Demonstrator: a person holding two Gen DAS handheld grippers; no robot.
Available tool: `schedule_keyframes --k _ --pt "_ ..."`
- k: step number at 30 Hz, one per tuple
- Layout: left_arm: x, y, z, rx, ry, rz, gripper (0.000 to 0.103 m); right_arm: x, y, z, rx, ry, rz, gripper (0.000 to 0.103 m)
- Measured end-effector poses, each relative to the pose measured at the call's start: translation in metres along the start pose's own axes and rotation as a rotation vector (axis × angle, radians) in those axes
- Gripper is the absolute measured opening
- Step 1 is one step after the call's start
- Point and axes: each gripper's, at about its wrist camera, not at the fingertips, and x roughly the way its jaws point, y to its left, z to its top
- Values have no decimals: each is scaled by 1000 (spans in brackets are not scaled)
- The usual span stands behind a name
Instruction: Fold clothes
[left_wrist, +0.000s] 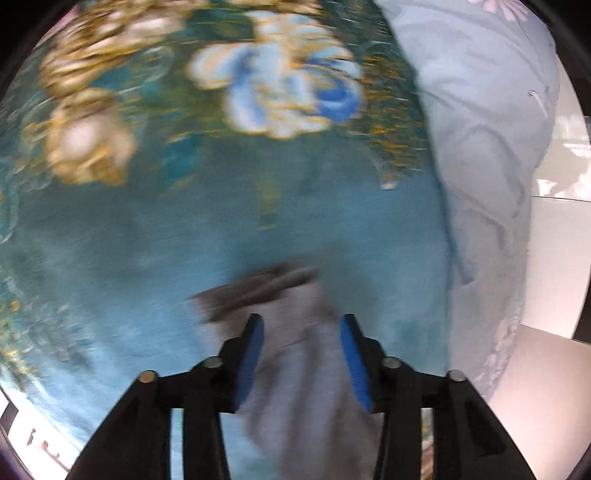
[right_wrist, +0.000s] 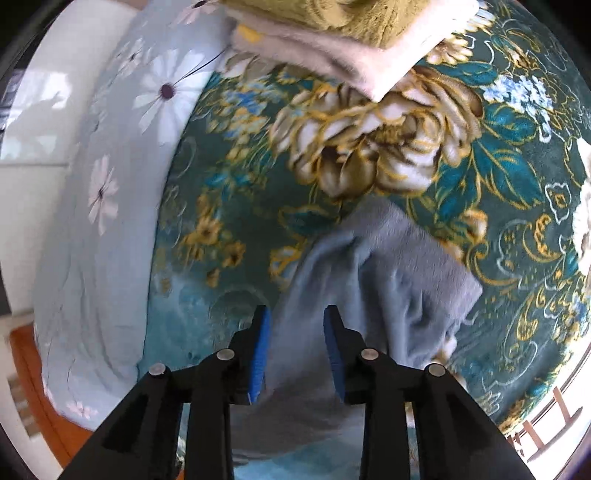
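right wrist view: teal floral blanket (right_wrist: 498, 177) under grey cloth (right_wrist: 388, 266); both tongs (right_wrist: 297, 328) parted, gripping nothing.

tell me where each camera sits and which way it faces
Left wrist: on the left hand-held gripper, facing steeply down at the grey cloth on the teal floral blanket; only open jaws show.
Right wrist: on the right hand-held gripper, facing down likewise; only open jaws show, folded stack beyond.
Shared: cloth, blanket, pale daisy sheet.

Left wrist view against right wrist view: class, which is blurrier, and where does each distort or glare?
Left wrist view: heavy motion smear over the floral blanket and grey cloth. Right wrist view: sharper, slight smear at left, window glare upper left. Both bulge like fisheyes with dark corners.
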Motion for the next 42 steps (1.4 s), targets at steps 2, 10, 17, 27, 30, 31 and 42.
schedule_keyframes --k 2,10,17,27,30,31,42 --pt "11 26 -8 -63 14 -4 59 -2 -2 -16 -32 20 -19 34" --pt "56 49 -16 -132 -44 -63 63 -15 -37 -57 17 76 -92 34" --pt "69 10 -13 57 -102 51 24 -36 -31 -63 -31 47 -115 34" --pt "-18 -31 -11 136 -182 -56 14 -20 -29 -77 -52 71 -62 34" --pt "27 -8 -1 33 -93 76 14 -4 -32 -82 -27 97 -44 34" --pt "35 9 -1 -24 -69 90 14 2 -29 -85 -26 109 -29 34" --pt "38 36 -18 -128 -68 73 14 119 68 -112 -79 256 29 34"
